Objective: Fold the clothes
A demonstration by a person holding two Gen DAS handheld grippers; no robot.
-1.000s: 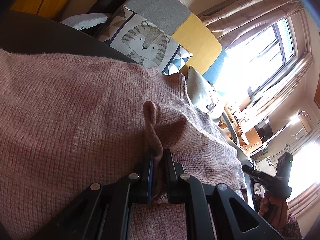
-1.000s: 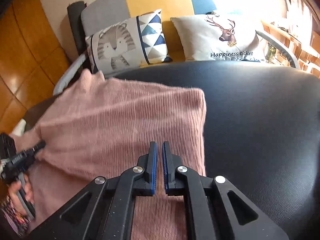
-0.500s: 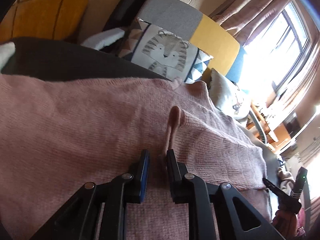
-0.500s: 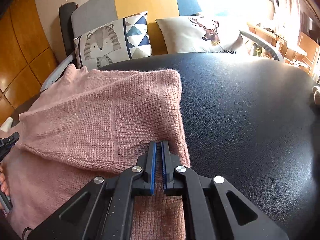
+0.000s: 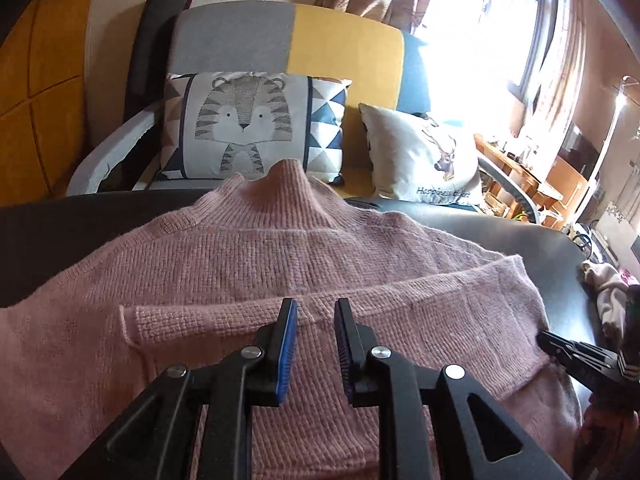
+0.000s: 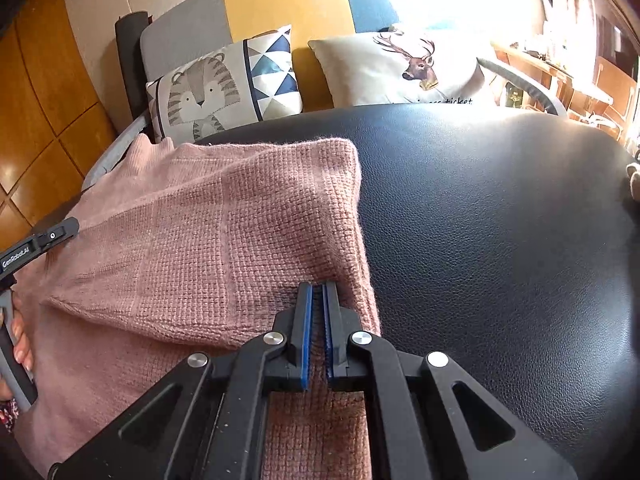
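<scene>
A pink knitted sweater (image 5: 320, 264) lies spread on a black leather surface (image 6: 500, 220), collar toward the sofa, with a flap folded across its lower part. My left gripper (image 5: 316, 308) hovers above that folded edge, open, with nothing between its pads. It also shows at the left border of the right wrist view (image 6: 40, 240), held by a hand. My right gripper (image 6: 316, 286) is shut, its tips down on the sweater (image 6: 200, 232) at its right edge. Whether any knit is nipped between the pads I cannot tell. From the left wrist view the right gripper (image 5: 540, 334) touches that same edge.
Behind the leather surface stands a grey, yellow and blue sofa (image 5: 340, 48) with a tiger cushion (image 5: 244, 128) and a deer cushion (image 5: 424, 160). A small pale cloth (image 5: 608, 296) lies at the surface's right end. Bright window and curtains to the right.
The left gripper let go of the pinched ridge of knit, opened, drew back and up, and rolled level. The ridge has flattened. The right gripper stayed shut in place.
</scene>
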